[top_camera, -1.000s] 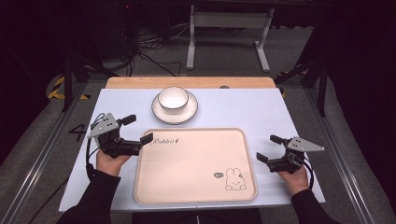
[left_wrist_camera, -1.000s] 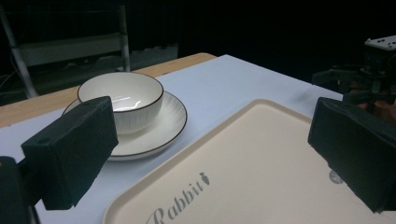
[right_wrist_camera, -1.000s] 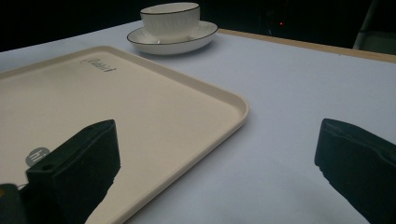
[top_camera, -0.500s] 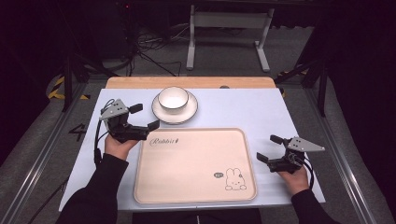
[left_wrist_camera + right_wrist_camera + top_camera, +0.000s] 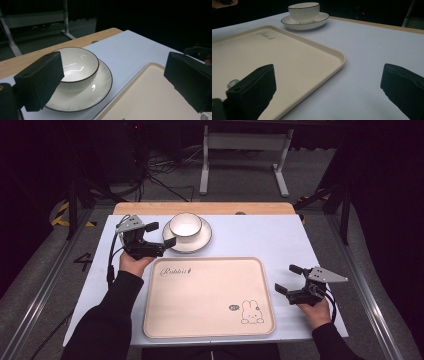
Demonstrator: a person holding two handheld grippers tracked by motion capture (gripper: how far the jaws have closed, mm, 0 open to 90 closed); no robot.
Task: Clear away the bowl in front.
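A white bowl (image 5: 185, 226) with a dark rim stands on a white plate (image 5: 202, 240) at the far middle of the table. My left gripper (image 5: 161, 234) is open just left of them, one jaw beside the bowl and the other over the plate's near-left rim. In the left gripper view, the bowl (image 5: 77, 62) and plate (image 5: 100, 85) lie between the open jaws. A cream tray (image 5: 210, 295) with a rabbit print lies nearer me. My right gripper (image 5: 285, 278) rests open on the table beside the tray's right edge, holding nothing.
The white table top (image 5: 260, 235) ends in a wooden strip (image 5: 200, 208) at the far edge. A metal stand (image 5: 245, 150) and cables sit on the floor beyond. In the right gripper view the tray (image 5: 274, 55) lies left, with the bowl (image 5: 304, 11) farther off.
My left gripper has moved forward and to the right, from the tray's left corner up to the bowl and plate. The right gripper has stayed still.
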